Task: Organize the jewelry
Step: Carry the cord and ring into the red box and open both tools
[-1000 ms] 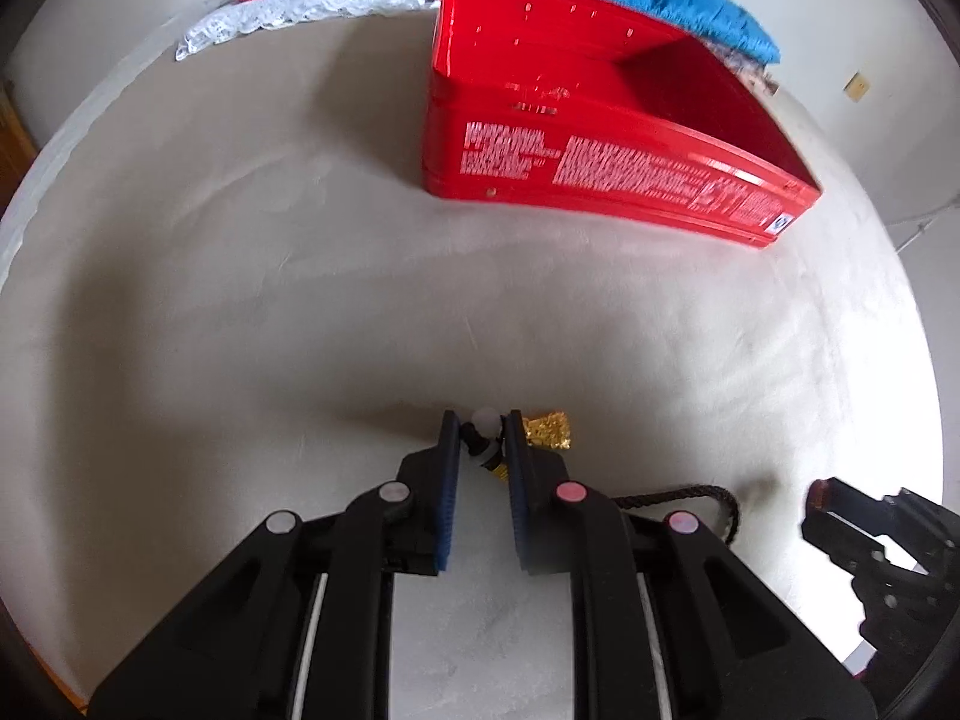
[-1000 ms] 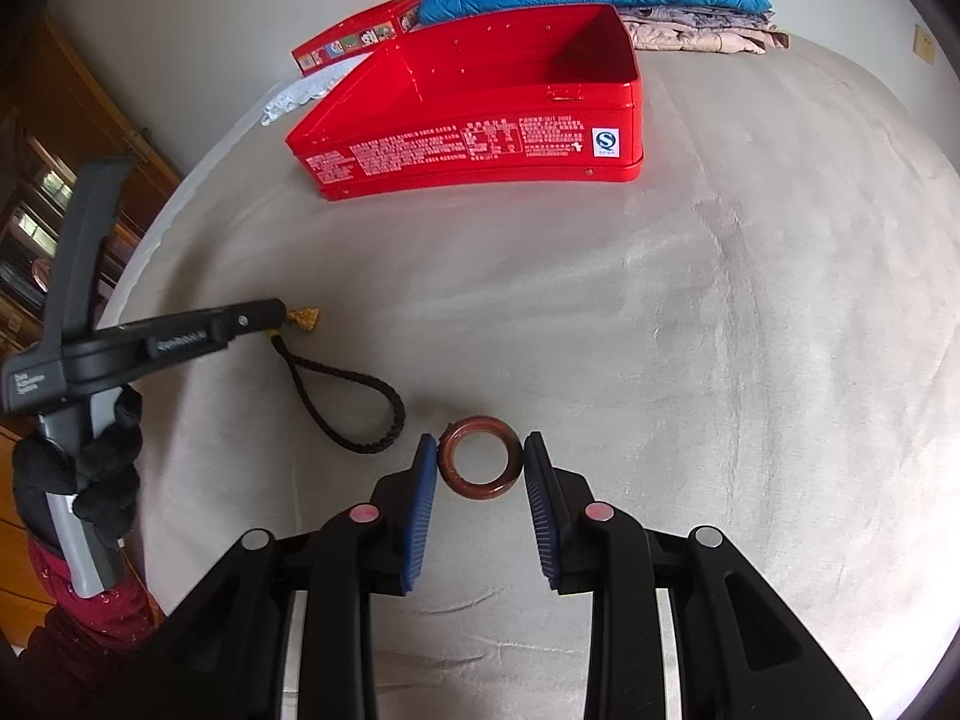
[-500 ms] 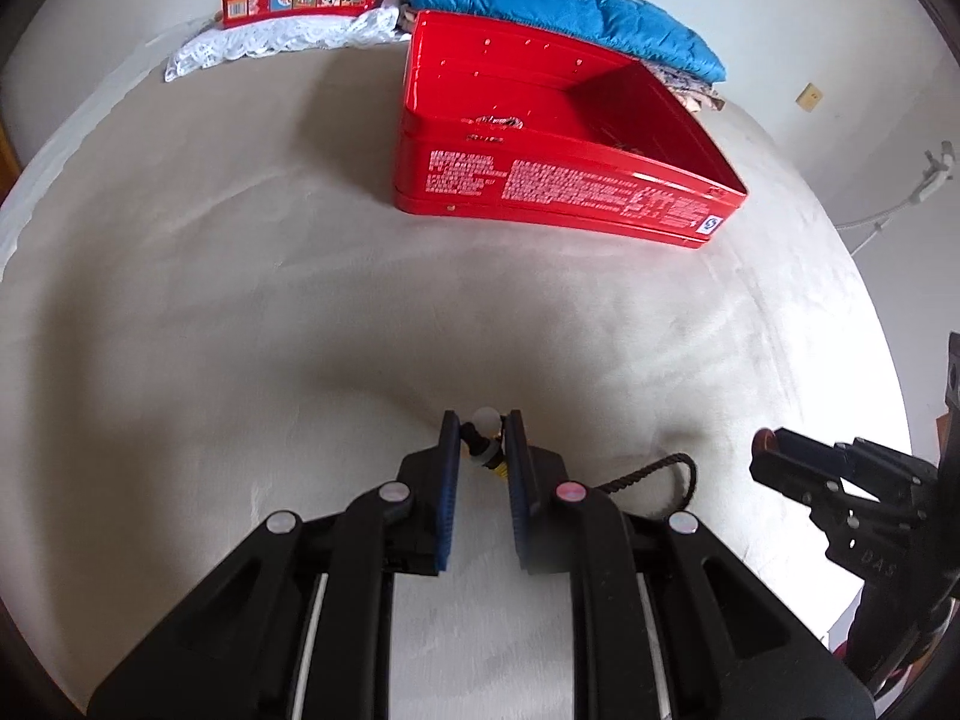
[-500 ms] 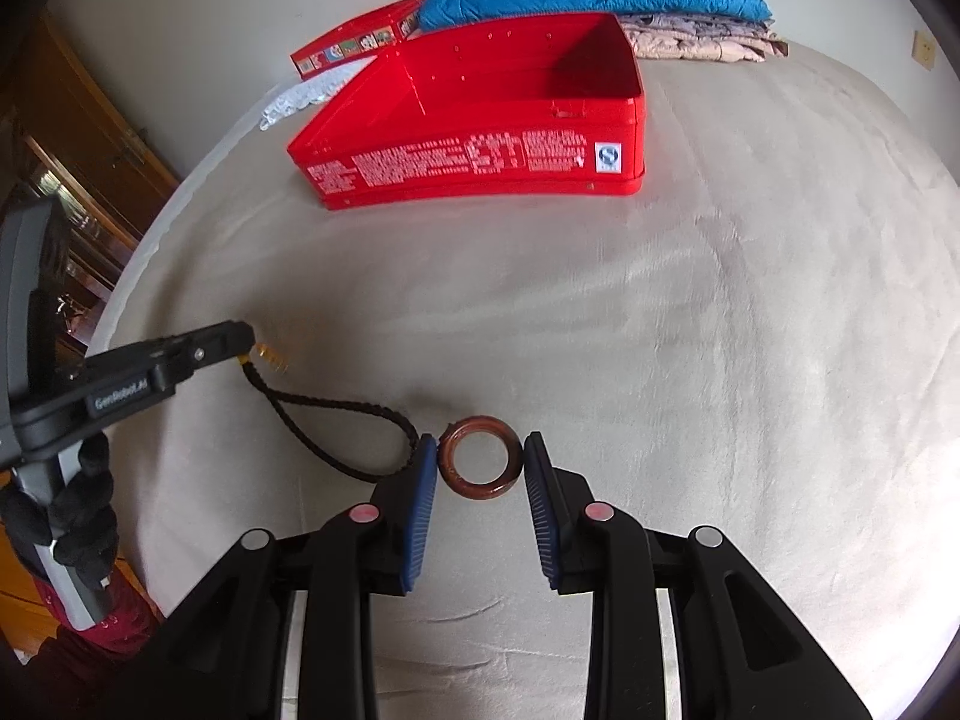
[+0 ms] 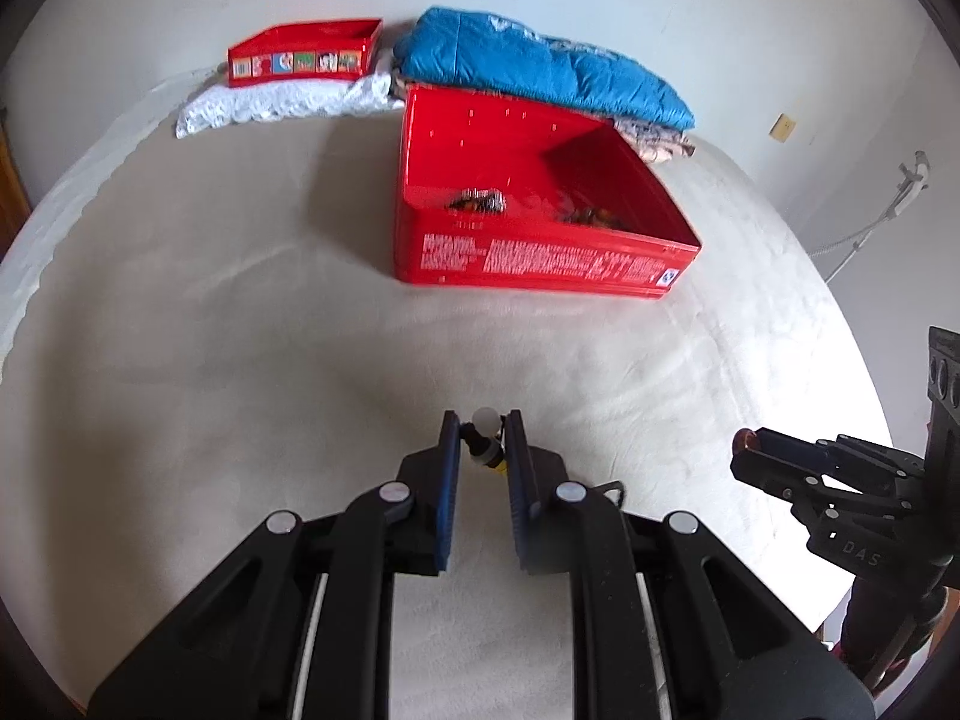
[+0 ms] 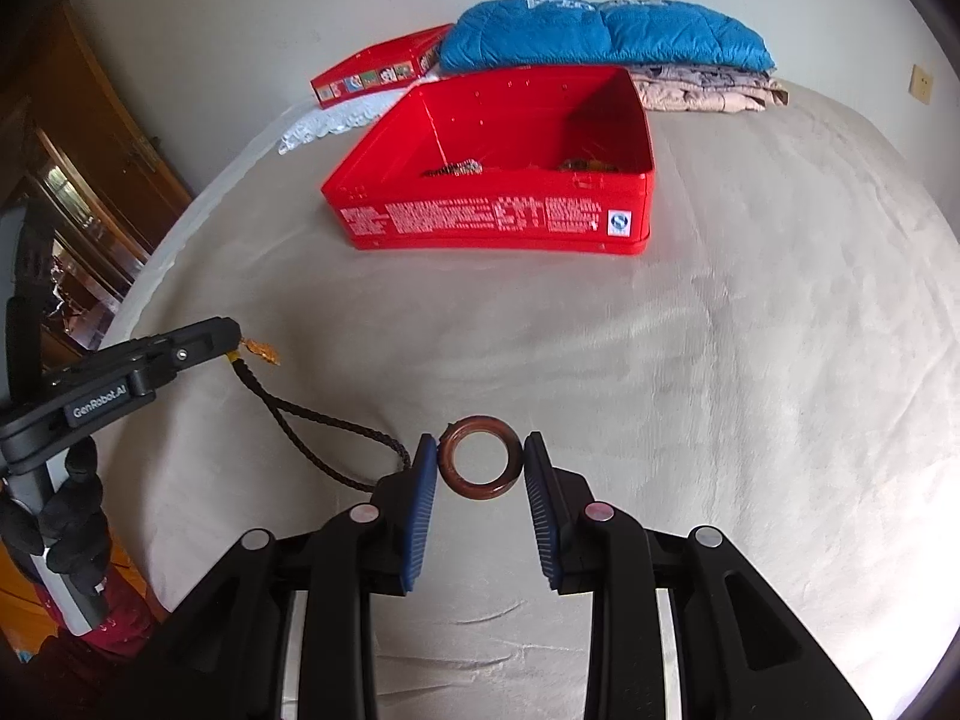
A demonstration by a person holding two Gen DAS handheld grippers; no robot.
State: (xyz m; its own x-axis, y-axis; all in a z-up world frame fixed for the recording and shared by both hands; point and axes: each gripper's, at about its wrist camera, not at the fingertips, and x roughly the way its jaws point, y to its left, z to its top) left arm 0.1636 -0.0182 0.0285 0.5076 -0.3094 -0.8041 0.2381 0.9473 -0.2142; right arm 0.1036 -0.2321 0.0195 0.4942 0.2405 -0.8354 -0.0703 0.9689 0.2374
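Note:
My left gripper (image 5: 483,427) is shut on the beaded end of a black cord necklace (image 5: 485,447), with a white bead and a gold charm (image 6: 259,351) at its tip, and holds it above the bed. The cord (image 6: 327,426) hangs and trails toward my right gripper. My right gripper (image 6: 479,463) is shut on a brown ring bangle (image 6: 478,465), lifted off the bed. The open red tin box (image 6: 624,243) stands ahead in both views (image 5: 540,264), with some jewelry pieces (image 6: 456,168) inside it.
A blue folded quilt (image 6: 600,36) lies behind the box on folded clothes (image 6: 702,93). A smaller red box (image 5: 303,54) sits on white lace cloth (image 5: 282,105) at the back left. A wooden cabinet (image 6: 90,138) stands left of the bed.
Both grippers have risen and tilted toward the red box, so its inside now shows. The necklace end has lifted off the bed and its cord is drawn out toward the right gripper.

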